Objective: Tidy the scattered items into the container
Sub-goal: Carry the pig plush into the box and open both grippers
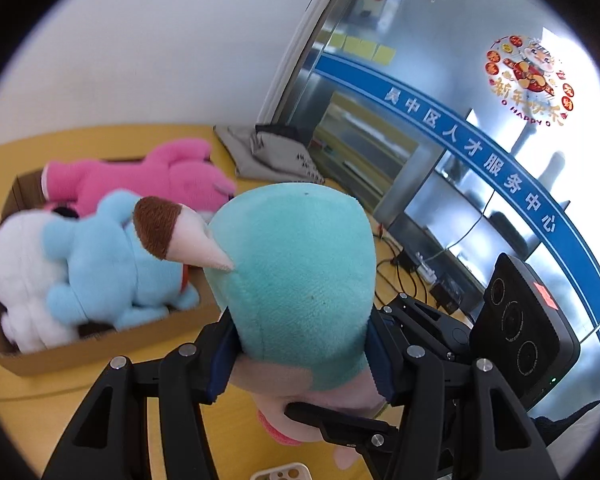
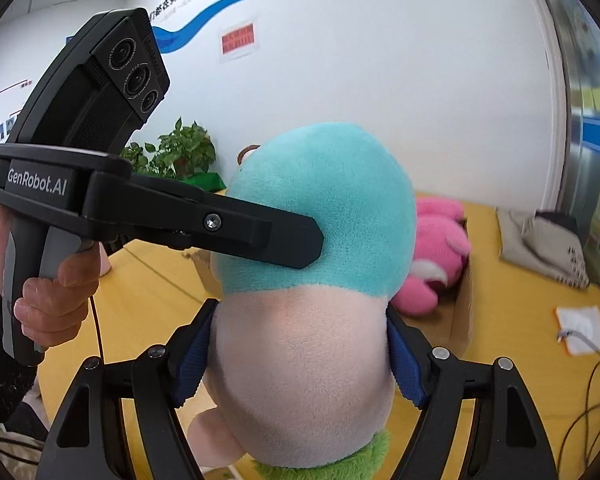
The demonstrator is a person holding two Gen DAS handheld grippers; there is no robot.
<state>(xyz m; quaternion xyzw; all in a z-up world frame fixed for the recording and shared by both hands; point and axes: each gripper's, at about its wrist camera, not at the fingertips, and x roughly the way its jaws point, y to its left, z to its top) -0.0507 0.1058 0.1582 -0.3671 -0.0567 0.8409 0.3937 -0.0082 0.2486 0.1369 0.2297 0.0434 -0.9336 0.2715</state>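
Note:
A teal-and-pink plush toy (image 1: 296, 264) with a brown-tipped ear is held off the yellow table by both grippers. My left gripper (image 1: 300, 360) is shut on its teal head; it also shows from the side in the right wrist view (image 2: 316, 248). My right gripper (image 2: 300, 360) is shut on the toy's pale pink part (image 2: 300, 360). A cardboard box (image 1: 100, 350) to the left holds a pink plush (image 1: 140, 178), a light blue plush (image 1: 108, 264) and a white plush (image 1: 16, 276). The pink plush also shows behind the toy in the right wrist view (image 2: 436, 248).
A grey cloth bag (image 1: 268, 152) lies at the table's back by the glass wall. Cables and a black adapter (image 1: 444, 296) lie to the right. A white paper (image 2: 584, 328) lies on the table. A phone case (image 1: 284, 472) is below. A potted plant (image 2: 180, 152) stands behind.

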